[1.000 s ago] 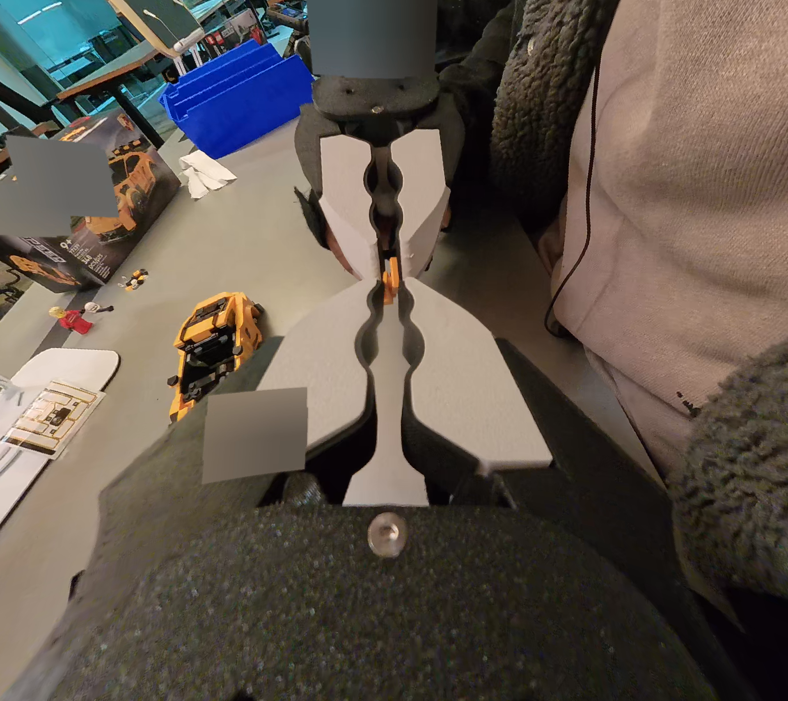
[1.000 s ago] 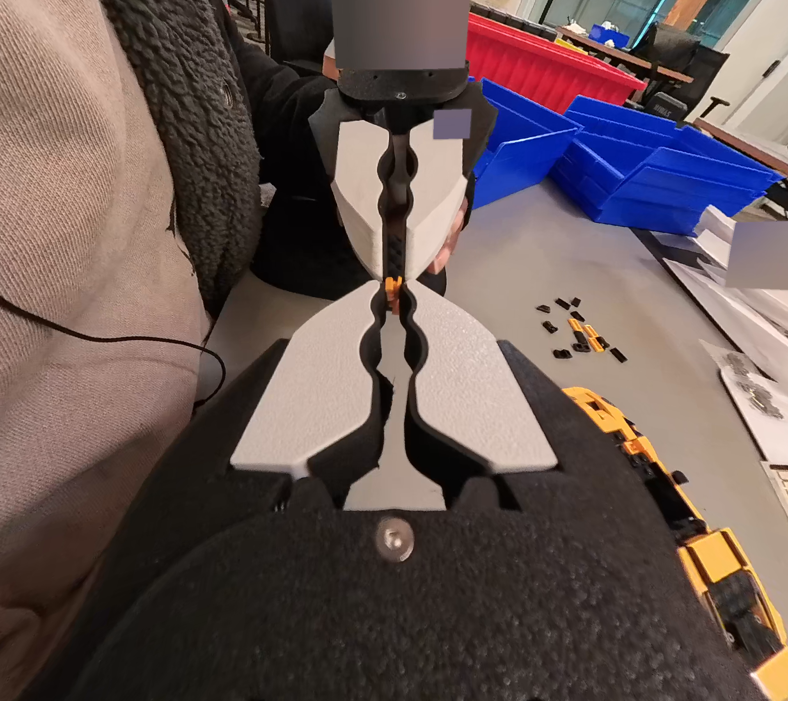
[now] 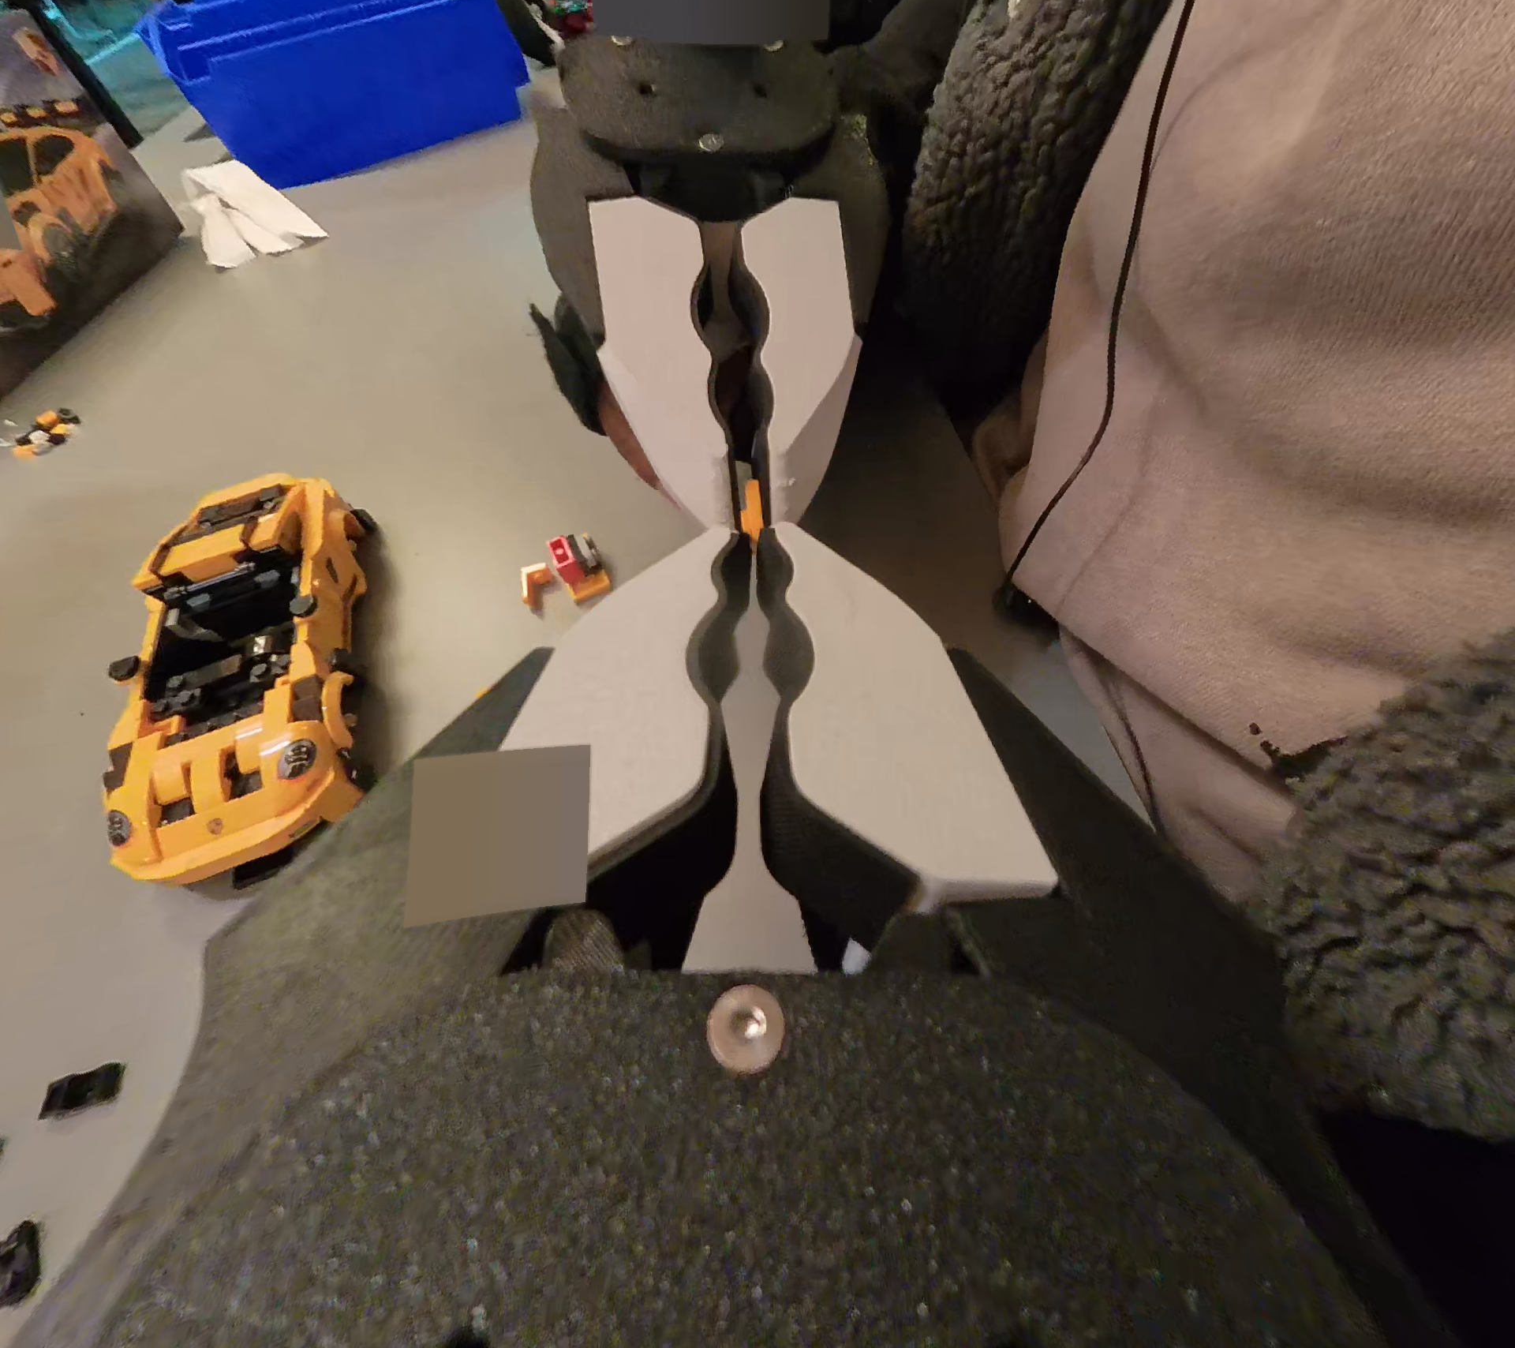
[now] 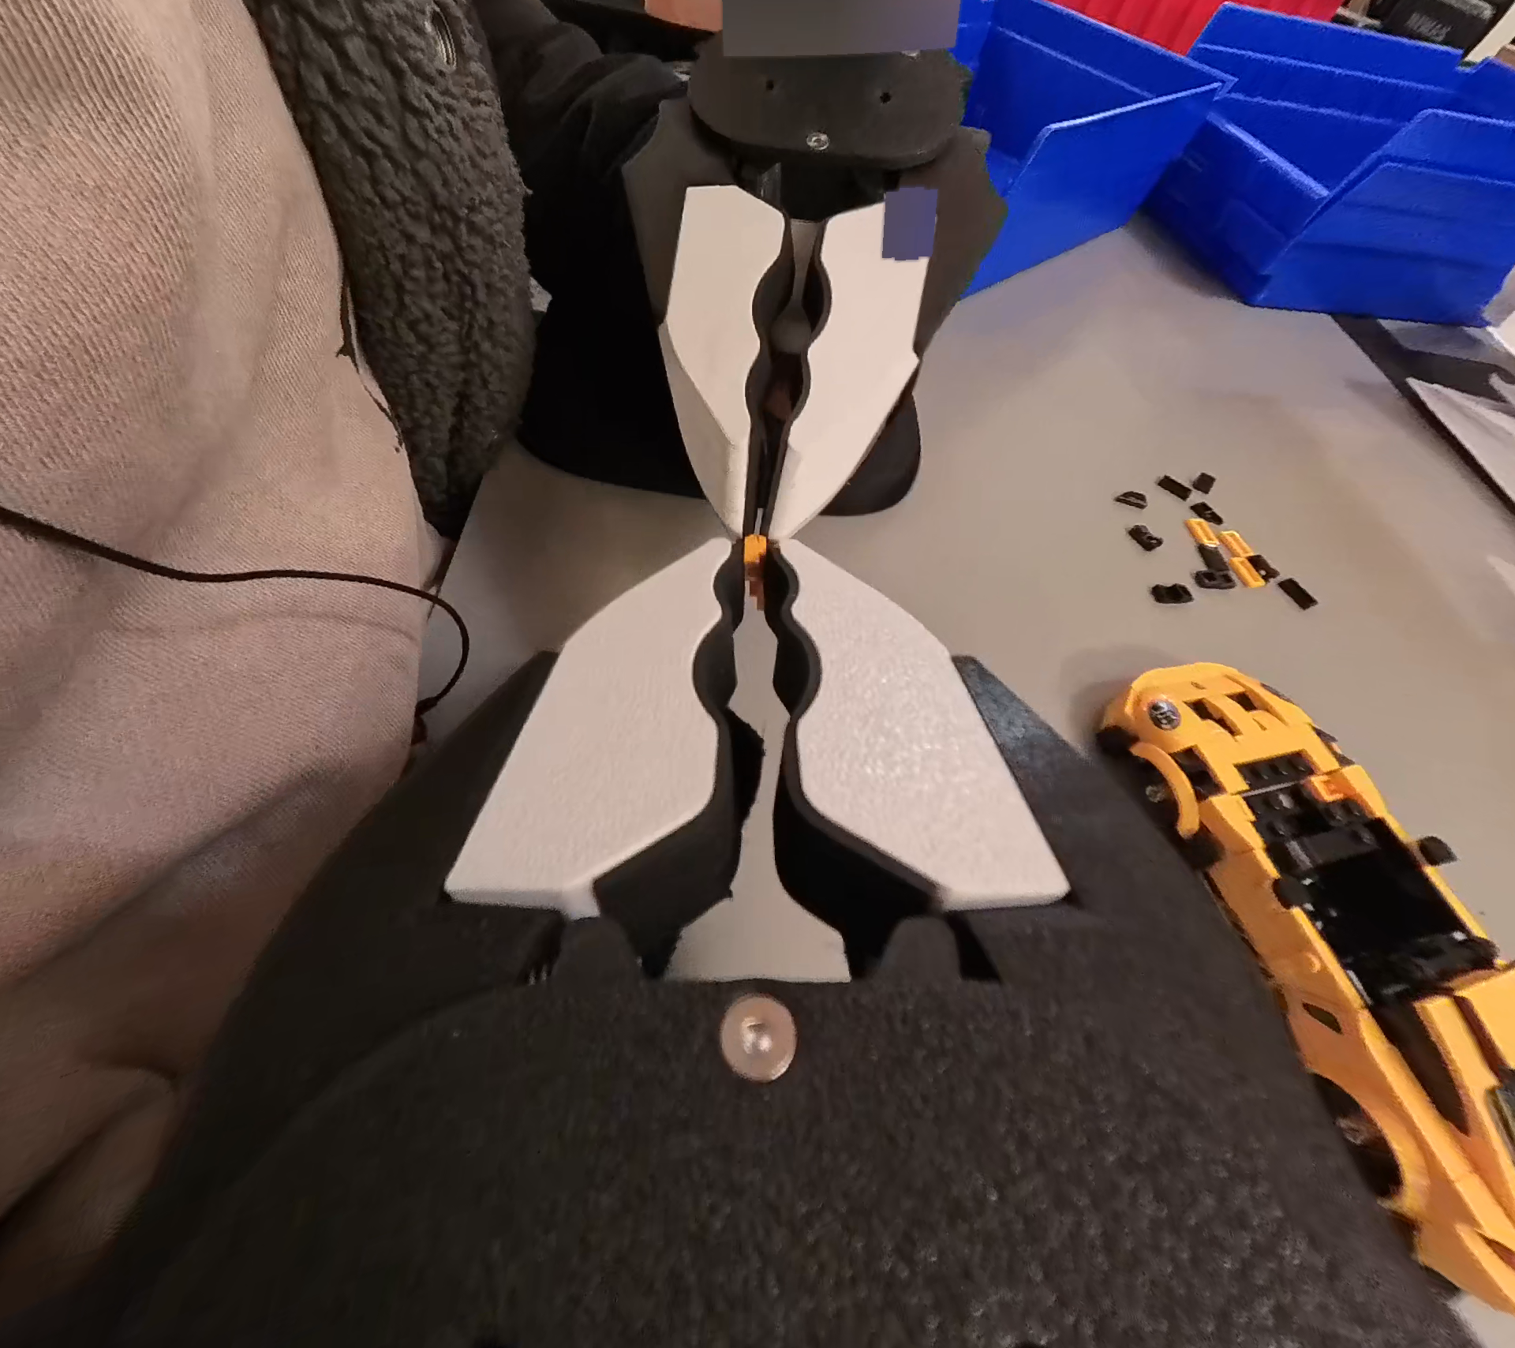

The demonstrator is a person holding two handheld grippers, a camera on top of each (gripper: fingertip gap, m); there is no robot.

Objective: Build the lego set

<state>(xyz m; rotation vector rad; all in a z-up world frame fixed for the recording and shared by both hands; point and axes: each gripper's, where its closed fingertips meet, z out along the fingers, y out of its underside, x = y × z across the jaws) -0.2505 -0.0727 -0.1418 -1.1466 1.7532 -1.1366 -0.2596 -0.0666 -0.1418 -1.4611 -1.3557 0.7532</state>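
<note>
Since a second ago we have swung both grippers nearer the yellow car (image 3: 238, 677) on the tabletop (image 3: 393, 357). The left gripper (image 3: 742, 536) and right gripper (image 4: 758, 554) meet tip to tip, both clamped on one small orange piece (image 3: 749, 507), probably to press parts together.

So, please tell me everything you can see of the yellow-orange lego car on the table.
The yellow-orange lego sports car is built of glossy plastic bricks and is unfinished. It has no roof, so the black interior shows. Round headlights sit on its rounded nose, with black pieces along the sides and around the wheel arches. It stands upright on the grey table, nose towards the left wrist camera. Neither gripper touches it. In the right wrist view part of it is cut off by the picture edge.
</note>
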